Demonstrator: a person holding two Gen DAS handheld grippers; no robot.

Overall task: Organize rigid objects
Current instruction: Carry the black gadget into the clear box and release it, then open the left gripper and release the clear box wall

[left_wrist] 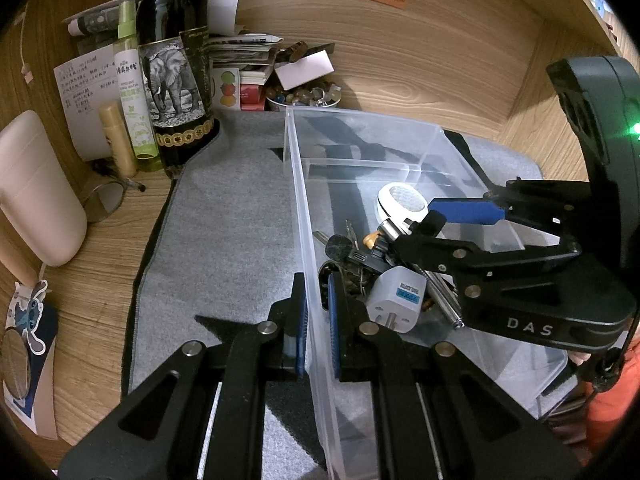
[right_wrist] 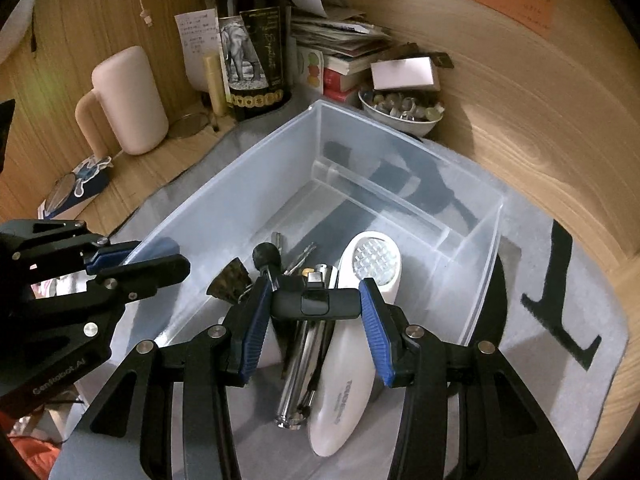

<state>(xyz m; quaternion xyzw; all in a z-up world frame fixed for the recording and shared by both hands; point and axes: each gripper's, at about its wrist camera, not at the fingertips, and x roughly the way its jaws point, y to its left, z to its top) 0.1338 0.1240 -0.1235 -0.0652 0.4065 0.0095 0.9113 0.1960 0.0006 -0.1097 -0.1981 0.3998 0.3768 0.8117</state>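
The left gripper (left_wrist: 318, 312) has its fingers clamped on the wall of the clear bin (right_wrist: 404, 148), probably to steady it. The right gripper (right_wrist: 314, 312) holds a black clip-like object (right_wrist: 316, 302) between its fingers, above the items inside.

Dim warm indoor light, hard dark shadows, strong fisheye bending, black vignetted corners.

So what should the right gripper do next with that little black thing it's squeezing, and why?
Probably lift it a little. The right gripper is shut on the black USB adapter, which sits just above the pile in the clear plastic bin, over the white flashlight and chrome tool. The left gripper clamps the bin wall, steadying it.
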